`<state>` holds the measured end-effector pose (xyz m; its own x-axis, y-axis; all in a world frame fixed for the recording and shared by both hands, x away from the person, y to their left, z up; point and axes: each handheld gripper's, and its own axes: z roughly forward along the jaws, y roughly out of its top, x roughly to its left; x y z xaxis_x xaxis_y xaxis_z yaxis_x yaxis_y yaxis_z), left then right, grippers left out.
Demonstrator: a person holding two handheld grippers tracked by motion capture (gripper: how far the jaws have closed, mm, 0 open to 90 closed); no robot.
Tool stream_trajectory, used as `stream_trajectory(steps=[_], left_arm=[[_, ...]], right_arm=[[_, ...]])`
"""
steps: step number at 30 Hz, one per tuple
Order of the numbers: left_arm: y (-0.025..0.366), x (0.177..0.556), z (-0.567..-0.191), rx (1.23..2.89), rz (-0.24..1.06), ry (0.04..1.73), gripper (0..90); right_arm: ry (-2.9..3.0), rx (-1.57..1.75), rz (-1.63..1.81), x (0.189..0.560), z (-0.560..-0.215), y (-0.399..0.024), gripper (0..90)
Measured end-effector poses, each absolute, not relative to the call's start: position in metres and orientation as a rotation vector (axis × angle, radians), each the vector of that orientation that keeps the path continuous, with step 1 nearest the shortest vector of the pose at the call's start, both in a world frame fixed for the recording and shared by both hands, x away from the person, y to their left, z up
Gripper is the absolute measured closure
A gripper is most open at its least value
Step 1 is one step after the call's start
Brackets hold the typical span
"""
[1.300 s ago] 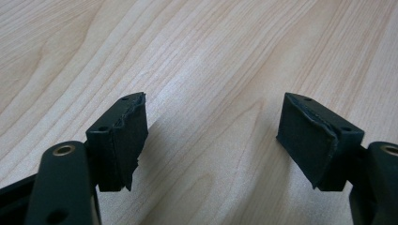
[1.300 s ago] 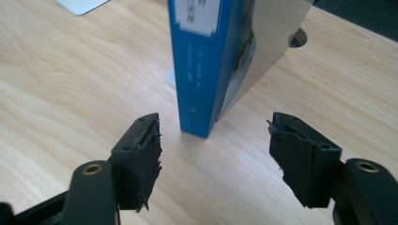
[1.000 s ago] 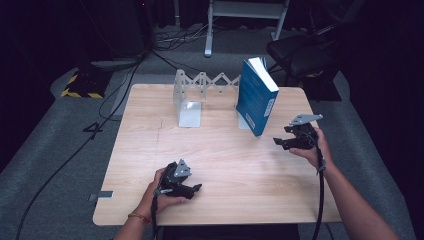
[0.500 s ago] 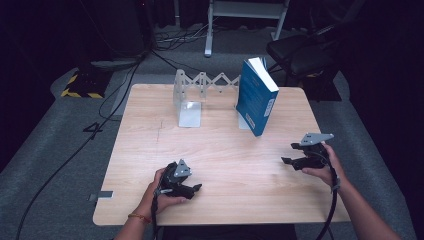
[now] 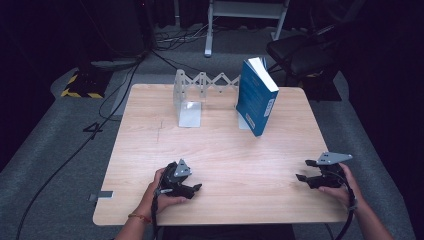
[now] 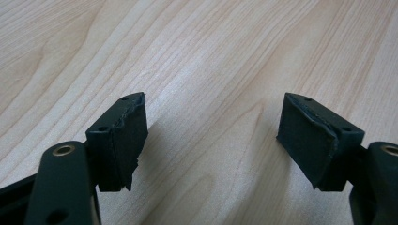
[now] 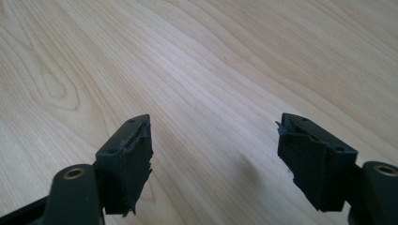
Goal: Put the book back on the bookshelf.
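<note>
While book [image 5: 256,98] leans (on rack [image 5: 200,90]) | left gripper [image 5: 192,189] empty | right gripper [image 5: 306,170] empty

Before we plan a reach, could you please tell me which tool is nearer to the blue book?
Right. The right tool sits near the table's front right corner, below the book; the left tool lies front-left, farther off.

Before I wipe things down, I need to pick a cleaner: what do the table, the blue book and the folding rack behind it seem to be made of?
Table: pale wood or wood-look laminate, going by the smooth, faintly glossy grain. Blue book: paper pages under a slightly shiny card cover, probably a paperback. Folding rack: likely thin sheet metal, pale matte, with zigzag links.
</note>
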<state>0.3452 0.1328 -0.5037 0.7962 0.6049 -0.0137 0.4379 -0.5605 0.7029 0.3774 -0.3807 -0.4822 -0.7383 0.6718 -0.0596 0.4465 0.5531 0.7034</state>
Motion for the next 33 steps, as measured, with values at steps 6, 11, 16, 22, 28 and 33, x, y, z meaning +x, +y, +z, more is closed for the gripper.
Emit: stream_trajectory(steps=[6, 11, 16, 22, 28, 33], left_arm=[[0.133, 0.345, -0.504, 2.255, 0.297, 0.767, 25.1], [0.133, 0.345, -0.504, 2.255, 0.297, 0.767, 25.1], [0.133, 0.345, -0.504, 2.254, 0.299, 0.772, 25.1], [0.133, 0.344, -0.504, 2.253, 0.301, 0.777, 25.1], [0.134, 0.344, -0.504, 2.254, 0.3, 0.776, 25.1], [0.134, 0.344, -0.504, 2.254, 0.3, 0.776, 25.1]], right_arm=[[2.439, 0.978, 0.975, 0.367, -0.492, -0.399, 26.4], [2.414, 1.026, 1.007, 0.363, -0.499, -0.41, 25.1], [2.377, 1.058, 1.057, 0.359, -0.504, -0.416, 22.0], [2.371, 1.066, 1.053, 0.358, -0.504, -0.415, 21.0], [2.369, 1.071, 1.049, 0.359, -0.504, -0.415, 20.3], [2.362, 1.078, 1.045, 0.359, -0.504, -0.414, 20.2]])
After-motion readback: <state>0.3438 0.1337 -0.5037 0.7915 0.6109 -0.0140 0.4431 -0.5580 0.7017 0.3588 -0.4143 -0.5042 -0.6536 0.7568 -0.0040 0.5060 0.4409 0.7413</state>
